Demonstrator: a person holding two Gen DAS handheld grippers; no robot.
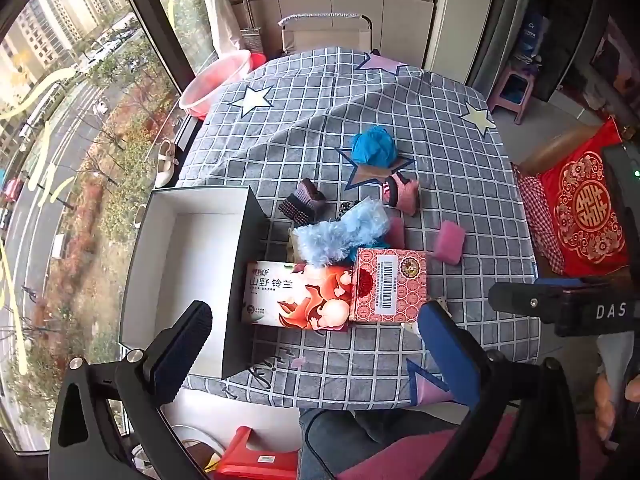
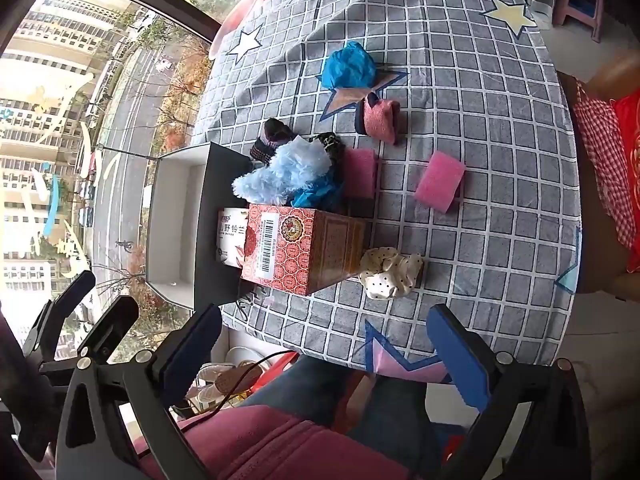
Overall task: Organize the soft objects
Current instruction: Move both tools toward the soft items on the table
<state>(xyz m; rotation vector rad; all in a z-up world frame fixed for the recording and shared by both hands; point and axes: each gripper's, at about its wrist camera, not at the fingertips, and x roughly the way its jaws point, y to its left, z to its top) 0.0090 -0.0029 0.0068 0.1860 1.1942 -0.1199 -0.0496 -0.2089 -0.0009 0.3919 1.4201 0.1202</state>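
Left gripper: fingers apart, empty, above the table's near edge.
Right gripper: likewise apart, empty.
Polka-dot scrunchie: beside red patterned box.
Fluffy blue cloth: behind that box.
Pink sponge: alone, farther right.
Open white-lined box: left.

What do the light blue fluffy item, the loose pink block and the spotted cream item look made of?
Light blue fluffy item: plush or faux fur, with long shaggy pile. Pink block: probably foam sponge, matte with squared edges. Spotted cream item: thin gathered fabric, ruffled folds, perhaps a scrunchie.
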